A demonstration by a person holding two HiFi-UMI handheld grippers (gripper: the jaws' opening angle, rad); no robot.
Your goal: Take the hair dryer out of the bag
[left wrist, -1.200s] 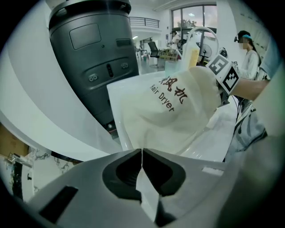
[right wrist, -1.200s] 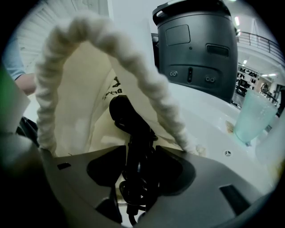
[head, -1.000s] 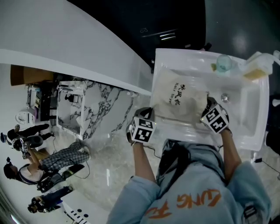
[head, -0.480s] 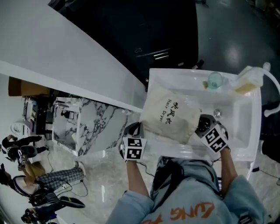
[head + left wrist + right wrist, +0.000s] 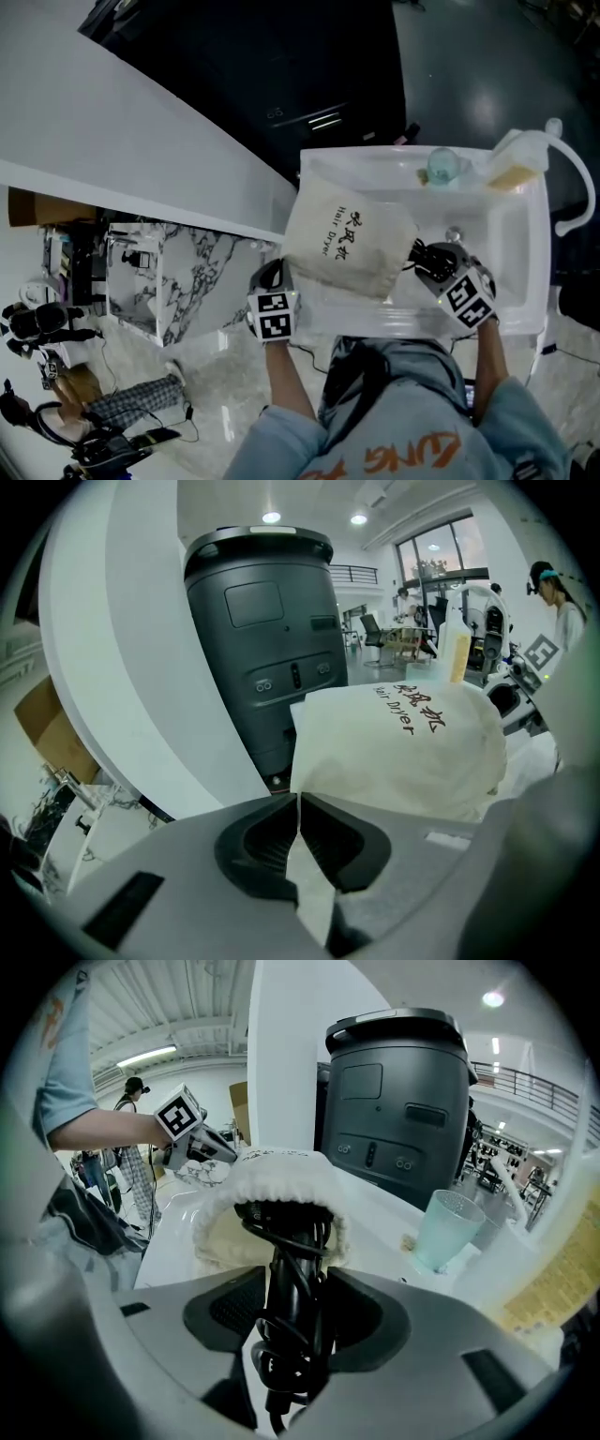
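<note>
Open room: the white sink (image 5: 525,246) is bare under the load, apart from the drain fitting. A pale green tumbler (image 5: 442,169) is seen on the back rim, clear of the bag. The front rim is crowded by the person's torso. To the left, a broad white curved edge runs past the sink's corner.

Bag (image 5: 345,239): cream cloth, printed "Hair Dryer" in dark letters, held up over the sink between the two tools. Its bottom corner is pinched flat in the left tool (image 5: 277,274), whose jaws are closed right down on the cloth. Its gathered, ruffled mouth is turned toward the right tool (image 5: 295,1307).

Hair dryer (image 5: 292,1269): black, with a black cord wound in loops round the handle. Handle and cord are seen sticking out of the bag's mouth; the rest is hidden inside the cloth. The handle is clamped between the right tool's jaws, which are set moderately apart around it.
</note>
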